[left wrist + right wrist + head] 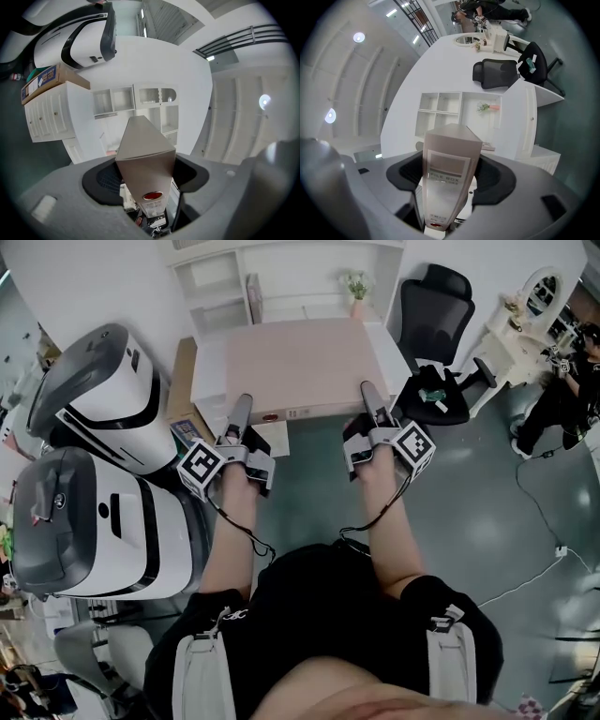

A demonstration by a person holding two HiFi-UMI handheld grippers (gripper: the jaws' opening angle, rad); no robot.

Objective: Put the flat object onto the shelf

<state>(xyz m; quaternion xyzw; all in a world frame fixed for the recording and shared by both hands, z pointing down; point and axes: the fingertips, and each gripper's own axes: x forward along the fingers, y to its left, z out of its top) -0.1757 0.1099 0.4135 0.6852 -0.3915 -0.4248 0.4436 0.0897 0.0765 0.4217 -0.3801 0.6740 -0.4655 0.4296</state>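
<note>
A flat pale pink file box [298, 365] is held level in front of me, above the white desk. My left gripper [238, 418] is shut on its near left edge, and the box's spine [146, 164] stands clamped between the jaws in the left gripper view. My right gripper [373, 404] is shut on the near right edge; the labelled spine [446, 180] fills its jaws. The white shelf unit [281, 282] stands behind the box against the wall, its compartments [450, 110] showing ahead in the right gripper view.
Two large white and black machines [103, 465] stand at my left. A black office chair [434, 324] sits right of the desk. A small potted plant [356, 287] and a book [254, 298] stand in the shelf. Cables trail on the floor at right.
</note>
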